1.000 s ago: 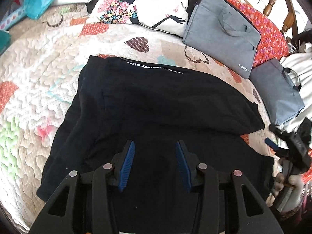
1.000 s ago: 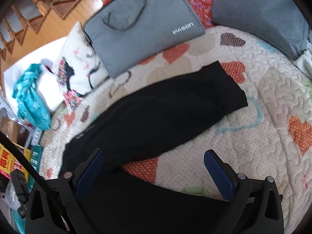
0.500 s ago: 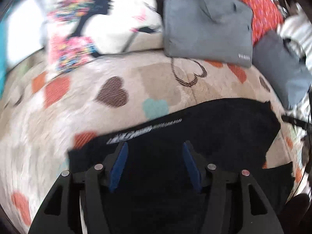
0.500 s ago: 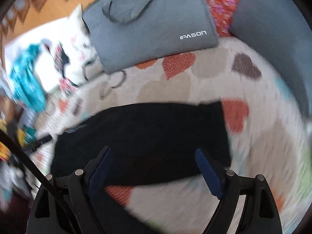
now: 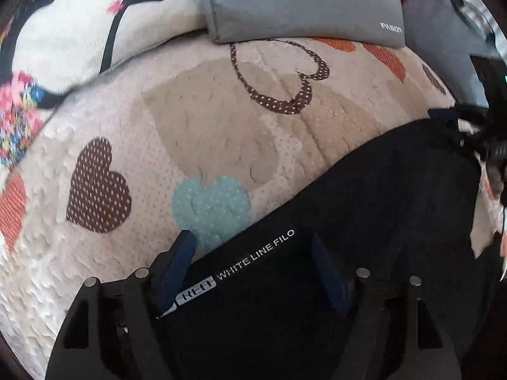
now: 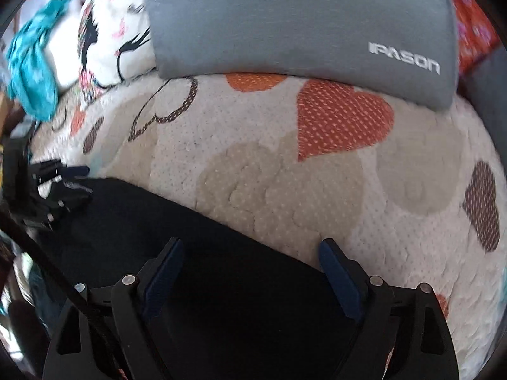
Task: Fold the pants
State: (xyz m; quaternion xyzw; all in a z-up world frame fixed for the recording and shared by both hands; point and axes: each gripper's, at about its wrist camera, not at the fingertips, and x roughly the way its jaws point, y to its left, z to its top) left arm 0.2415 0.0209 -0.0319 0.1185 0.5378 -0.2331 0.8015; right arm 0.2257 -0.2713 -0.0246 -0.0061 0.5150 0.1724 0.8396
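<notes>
The black cotton pants (image 5: 380,221) lie on the heart-patterned quilted bed (image 5: 221,126). Left tongs (image 5: 253,262) and right tongs (image 6: 250,272) stand apart, straddling the far edge. Folding appears incomplete; the far edge is not yet gripped.

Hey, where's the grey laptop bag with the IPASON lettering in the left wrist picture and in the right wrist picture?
Left wrist view: the grey fabric laptop bag with IPASON lettering lies along the top edge, right of centre, lettering at its lower right corner.
Right wrist view: the same bag fills the top centre, lettering at right.
Shared landmark: the brown dotted heart outline on the quilt, just below the bag.
</notes>
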